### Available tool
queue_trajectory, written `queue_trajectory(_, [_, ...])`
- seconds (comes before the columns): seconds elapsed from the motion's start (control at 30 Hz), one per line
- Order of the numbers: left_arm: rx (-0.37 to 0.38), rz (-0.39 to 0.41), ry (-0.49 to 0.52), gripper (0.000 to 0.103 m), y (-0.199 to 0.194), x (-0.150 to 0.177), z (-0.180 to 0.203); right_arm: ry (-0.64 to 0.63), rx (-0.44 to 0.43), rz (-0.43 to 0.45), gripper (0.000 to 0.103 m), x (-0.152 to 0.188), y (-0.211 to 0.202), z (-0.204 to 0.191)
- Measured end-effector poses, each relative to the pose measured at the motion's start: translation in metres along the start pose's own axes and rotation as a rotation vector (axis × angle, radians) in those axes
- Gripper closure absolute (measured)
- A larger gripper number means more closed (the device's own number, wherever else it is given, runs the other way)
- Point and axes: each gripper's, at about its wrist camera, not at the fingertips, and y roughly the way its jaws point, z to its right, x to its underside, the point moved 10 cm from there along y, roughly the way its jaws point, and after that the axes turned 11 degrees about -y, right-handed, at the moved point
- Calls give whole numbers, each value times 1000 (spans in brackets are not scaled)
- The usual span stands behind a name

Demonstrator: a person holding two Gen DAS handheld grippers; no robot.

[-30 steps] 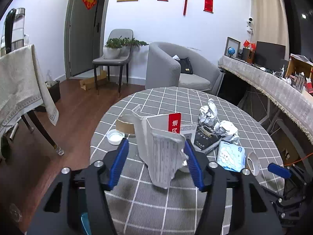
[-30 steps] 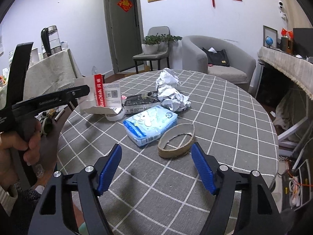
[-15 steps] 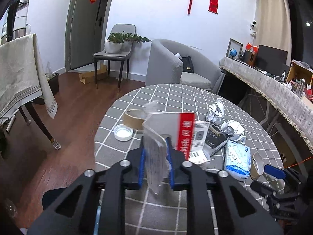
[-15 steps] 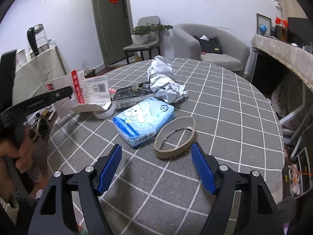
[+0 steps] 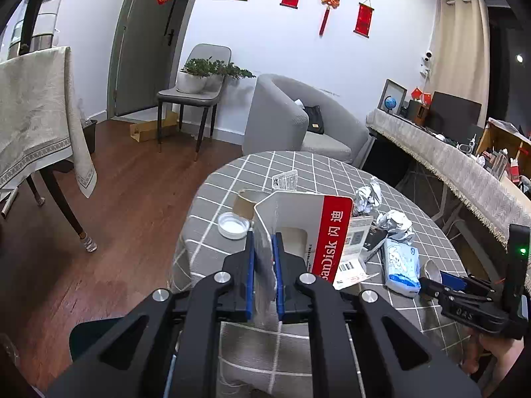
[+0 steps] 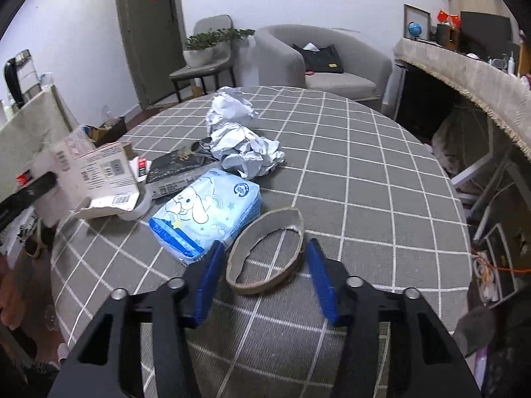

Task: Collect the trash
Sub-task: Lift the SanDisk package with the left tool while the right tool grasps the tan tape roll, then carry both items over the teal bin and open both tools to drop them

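Left gripper (image 5: 264, 265) clamps the torn package (image 5: 298, 229). Right gripper (image 6: 262, 282) jaws closing around cardboard ring (image 6: 265, 252); pad contact unclear.

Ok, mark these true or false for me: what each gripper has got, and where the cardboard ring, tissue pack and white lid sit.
1. The left gripper is clamped on the SanDisk package. True.
2. The cardboard ring sits between the closing right gripper's fingers. True.
3. The tissue pack is held off the table. False: it lies on the cloth, beside the ring.
4. The white lid sits on the floor. False: it is on the table.
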Motion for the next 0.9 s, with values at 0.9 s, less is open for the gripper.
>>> queue_trajectory(0.9, [-192, 3, -16, 93, -53, -2, -103, -131, -128, 198, 60, -75, -60, -108])
